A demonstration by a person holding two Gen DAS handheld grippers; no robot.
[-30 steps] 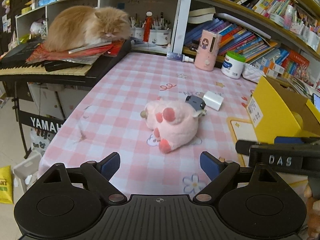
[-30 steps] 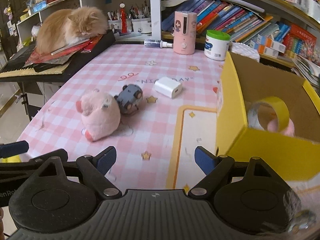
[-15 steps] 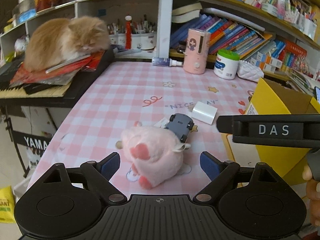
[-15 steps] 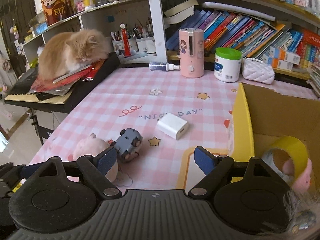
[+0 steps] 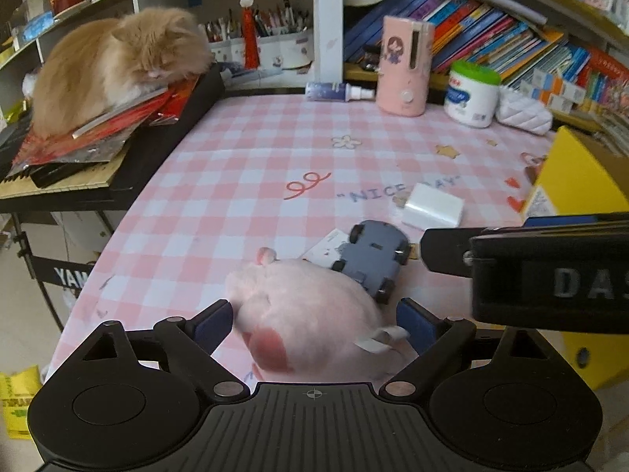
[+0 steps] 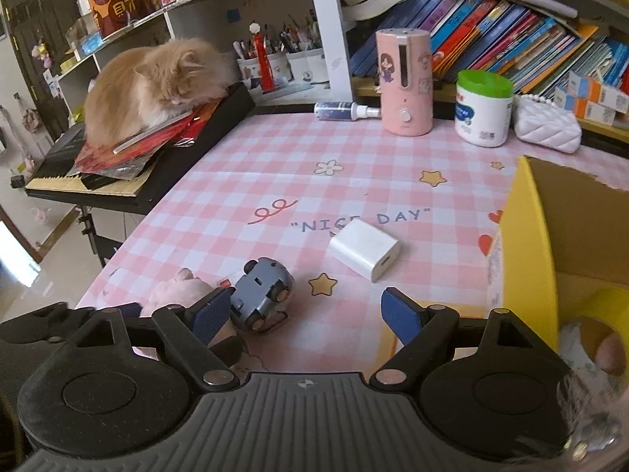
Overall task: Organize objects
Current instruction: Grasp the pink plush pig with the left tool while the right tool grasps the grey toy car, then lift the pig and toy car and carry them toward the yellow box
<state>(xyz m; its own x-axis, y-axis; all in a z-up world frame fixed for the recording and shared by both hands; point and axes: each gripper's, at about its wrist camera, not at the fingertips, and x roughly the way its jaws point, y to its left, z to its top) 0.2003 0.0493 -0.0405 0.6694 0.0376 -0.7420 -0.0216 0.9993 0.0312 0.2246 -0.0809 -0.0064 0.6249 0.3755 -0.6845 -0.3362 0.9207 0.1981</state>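
Note:
A pink plush toy [image 5: 310, 314] lies on the pink checked tablecloth [image 5: 243, 181], between the open fingers of my left gripper [image 5: 314, 320], which straddles it without closing. A grey toy car [image 5: 371, 257] lies upside down against the plush, and a white charger block [image 5: 432, 206] lies just beyond. In the right wrist view my right gripper [image 6: 304, 312] is open and empty, with the toy car [image 6: 263, 293] by its left finger and the charger [image 6: 365, 253] ahead. The plush [image 6: 173, 291] peeks out at left. A yellow cardboard box [image 6: 530, 244] at right holds a yellow tape roll [image 6: 601, 314].
An orange cat [image 5: 118, 63] sleeps on papers on a keyboard [image 5: 78, 173] at the left. At the back stand a pink humidifier [image 5: 405, 67], a green-lidded jar [image 5: 471, 94], a spray bottle [image 5: 338, 90] and a white pouch [image 5: 523, 114]. Bookshelves rise behind.
My left gripper has moved forward and down until the plush lies between its fingers. My right gripper has moved forward toward the toy car and charger. Both stay open.

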